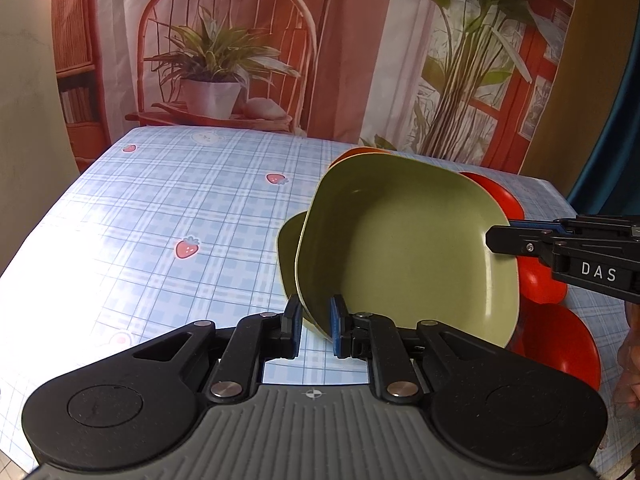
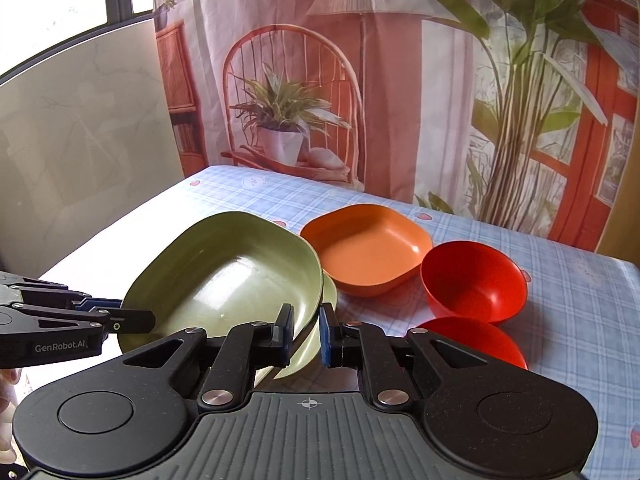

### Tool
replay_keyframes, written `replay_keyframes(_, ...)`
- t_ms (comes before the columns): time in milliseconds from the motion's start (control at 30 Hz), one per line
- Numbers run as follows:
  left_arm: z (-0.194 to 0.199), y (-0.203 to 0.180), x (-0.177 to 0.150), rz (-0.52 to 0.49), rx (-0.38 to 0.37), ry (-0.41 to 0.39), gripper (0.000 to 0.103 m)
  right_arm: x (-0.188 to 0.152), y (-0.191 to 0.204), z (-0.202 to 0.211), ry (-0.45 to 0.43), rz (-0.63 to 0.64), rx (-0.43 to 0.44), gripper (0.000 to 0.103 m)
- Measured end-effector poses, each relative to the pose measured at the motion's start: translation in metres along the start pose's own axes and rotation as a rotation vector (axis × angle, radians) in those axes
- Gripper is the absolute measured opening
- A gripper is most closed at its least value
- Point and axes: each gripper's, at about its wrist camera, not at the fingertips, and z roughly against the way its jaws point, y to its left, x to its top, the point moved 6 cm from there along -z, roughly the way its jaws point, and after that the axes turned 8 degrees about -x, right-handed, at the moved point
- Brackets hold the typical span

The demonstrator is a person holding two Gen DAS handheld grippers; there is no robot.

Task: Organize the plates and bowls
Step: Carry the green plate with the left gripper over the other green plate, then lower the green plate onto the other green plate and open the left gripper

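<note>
the left gripper [image 1: 316, 322] pinches the near rim of a green square plate [image 1: 404, 248], its blue pads pressed on either side of the thin edge. the right gripper [image 2: 306, 330] clamps the opposite rim of the same plate, so the plate hangs tilted between the two tools, above the table. the plate is matte olive green with rounded corners, a raised wall and a flat, glossy floor; nothing lies in it. directly under it sits a second green dish [image 2: 330, 294] of the same colour, only its edge showing. just beyond stands an orange square plate [image 2: 366, 250], empty. beside that, a red round bowl [image 2: 474, 280] stands upright and empty, and another red bowl [image 2: 472, 340] lies nearer, partly hidden behind the right gripper. all rest on a blue checked tablecloth [image 1: 180, 200] printed with strawberries.
</note>
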Motion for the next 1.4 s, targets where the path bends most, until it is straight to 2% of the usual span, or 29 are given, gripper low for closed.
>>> replay_keyframes(333, -0.01, -0.001, 0.007, 0.02, -0.024, 0.009, 0.017, 0.016, -0.009, -0.028, 0.037, 0.049, 0.024, 0.01)
replay_keyframes(933, -0.034, 0.003, 0.006, 0.037, -0.033, 0.07, 0.02, 0.03, -0.006, -0.081, 0.104, 0.179, 0.039, 0.009)
replay_keyframes(1400, -0.048, 0.014, 0.004, 0.087, -0.041, 0.11, 0.02, 0.023, 0.001, -0.112, 0.181, 0.212, 0.02, 0.008)
